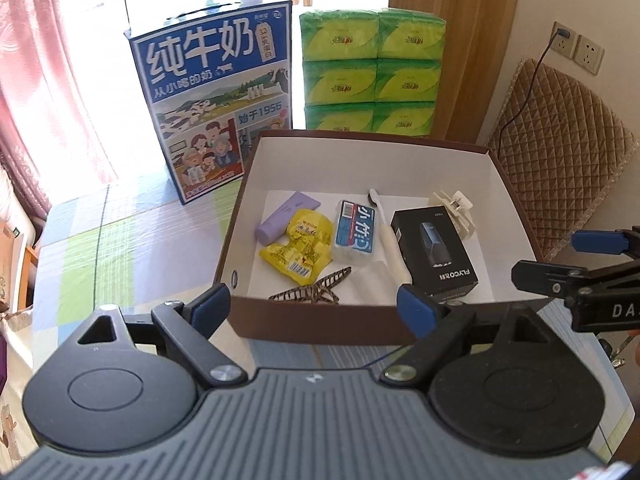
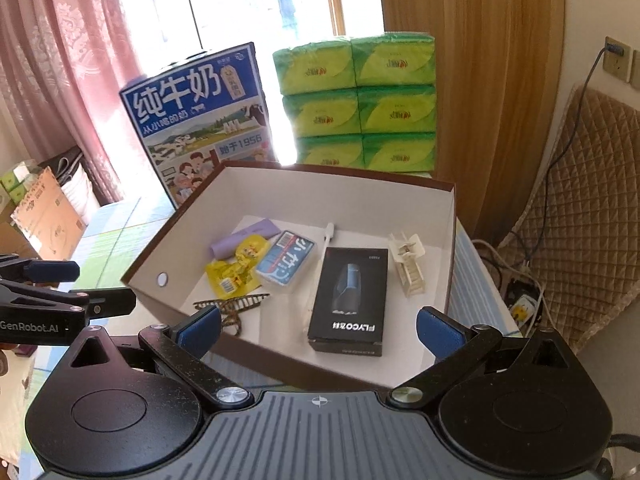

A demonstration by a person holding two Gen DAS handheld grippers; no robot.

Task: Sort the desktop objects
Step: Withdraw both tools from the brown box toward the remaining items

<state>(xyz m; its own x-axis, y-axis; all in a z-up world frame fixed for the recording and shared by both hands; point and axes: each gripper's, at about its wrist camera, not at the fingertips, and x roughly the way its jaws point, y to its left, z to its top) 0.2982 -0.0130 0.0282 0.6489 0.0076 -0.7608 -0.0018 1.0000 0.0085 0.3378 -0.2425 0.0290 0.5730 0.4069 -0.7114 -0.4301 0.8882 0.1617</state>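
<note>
A brown box (image 1: 320, 322) with a white inside stands on the striped tablecloth. In it lie a purple tube (image 1: 286, 216), a yellow snack packet (image 1: 298, 246), a blue-labelled pack (image 1: 355, 232), a white toothbrush (image 1: 390, 236), a black FLYCO carton (image 1: 434, 252), a white claw clip (image 1: 454, 208) and a brown patterned hair clip (image 1: 310, 290). My left gripper (image 1: 313, 310) stands open at the box's near wall, holding nothing. My right gripper (image 2: 320, 330) is open and empty over the box's near right corner, above the black FLYCO carton (image 2: 348, 300). Each gripper also shows in the other's view, open: the right gripper (image 1: 546, 258) and the left gripper (image 2: 106, 288).
Behind the box stand a blue milk carton case (image 1: 212, 108) and stacked green tissue packs (image 1: 372, 72). A quilted chair back (image 1: 560, 152) is at the right, below wall sockets (image 1: 576, 46) with a cable. Pink curtains (image 1: 48, 80) hang left. Cardboard boxes (image 2: 44, 208) lie beyond the table's left edge.
</note>
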